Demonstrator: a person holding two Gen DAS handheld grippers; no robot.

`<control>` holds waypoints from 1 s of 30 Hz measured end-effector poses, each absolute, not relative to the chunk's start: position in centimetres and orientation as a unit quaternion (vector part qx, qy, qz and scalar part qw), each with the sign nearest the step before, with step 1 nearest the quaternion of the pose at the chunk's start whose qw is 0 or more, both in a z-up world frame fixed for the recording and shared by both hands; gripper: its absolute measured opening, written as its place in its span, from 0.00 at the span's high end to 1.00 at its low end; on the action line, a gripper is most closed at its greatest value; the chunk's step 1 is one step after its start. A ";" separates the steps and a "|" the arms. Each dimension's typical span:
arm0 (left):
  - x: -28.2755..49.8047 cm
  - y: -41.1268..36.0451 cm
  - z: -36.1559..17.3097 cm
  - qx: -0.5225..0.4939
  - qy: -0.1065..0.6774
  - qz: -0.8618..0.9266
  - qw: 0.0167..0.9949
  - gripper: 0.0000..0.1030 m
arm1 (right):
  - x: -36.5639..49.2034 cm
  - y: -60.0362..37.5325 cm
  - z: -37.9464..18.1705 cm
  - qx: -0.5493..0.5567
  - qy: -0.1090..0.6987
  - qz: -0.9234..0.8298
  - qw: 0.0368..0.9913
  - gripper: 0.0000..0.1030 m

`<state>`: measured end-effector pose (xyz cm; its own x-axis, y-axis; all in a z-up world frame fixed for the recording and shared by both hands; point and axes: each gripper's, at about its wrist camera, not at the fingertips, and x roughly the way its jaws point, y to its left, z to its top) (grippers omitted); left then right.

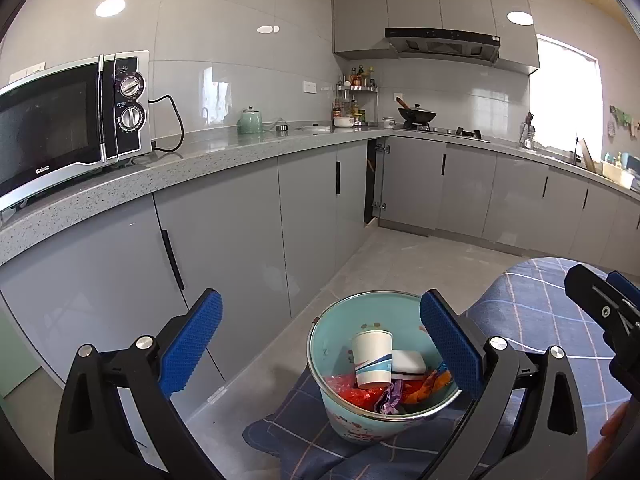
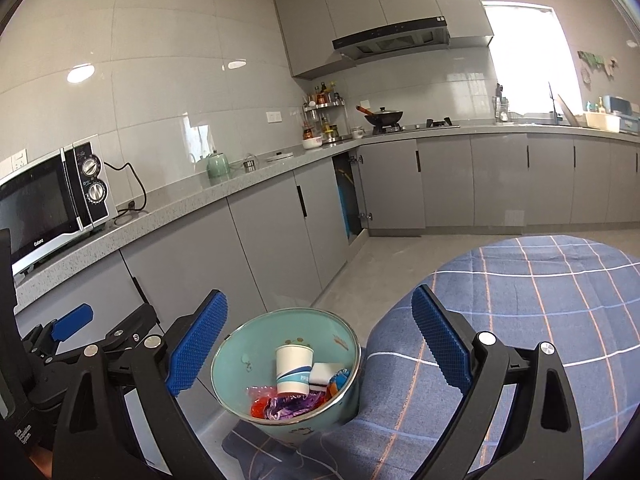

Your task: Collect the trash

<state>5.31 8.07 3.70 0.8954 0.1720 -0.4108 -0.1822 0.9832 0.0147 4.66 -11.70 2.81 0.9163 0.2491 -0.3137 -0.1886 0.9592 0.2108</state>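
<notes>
Both of my tools wide open, left gripper (image 1: 320, 344) and right gripper (image 2: 320, 340) empty; teal bin (image 2: 228, 360) below, paper cup (image 2: 293, 368), sponge (image 2: 323, 376), wrappers (image 2: 288, 404) inside

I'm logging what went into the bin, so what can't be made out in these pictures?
- Left wrist view: the bin's bottom, hidden under the paper cup and wrappers.
- Right wrist view: wrapper print, too small to read.
- Both views: inside the open cabinet, dark.
</notes>
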 end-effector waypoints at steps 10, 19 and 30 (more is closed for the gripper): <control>5.2 8.0 3.6 -0.012 0.208 0.094 0.974 0.05 | 4.8 -12.2 2.7 0.099 0.176 0.109 0.973 0.10; 5.0 8.2 3.8 -0.018 0.202 0.097 0.975 0.05 | 4.5 -12.3 2.8 0.098 0.170 0.109 0.975 0.10; 4.8 8.2 3.9 -0.021 0.197 0.105 0.975 0.05 | 4.4 -12.2 2.8 0.098 0.169 0.108 0.975 0.09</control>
<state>4.82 8.23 3.91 0.9006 0.1954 -0.3883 -0.2120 0.9773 -0.0001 4.39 -12.18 2.84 0.9198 0.2428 -0.3084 -0.1766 0.9577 0.2272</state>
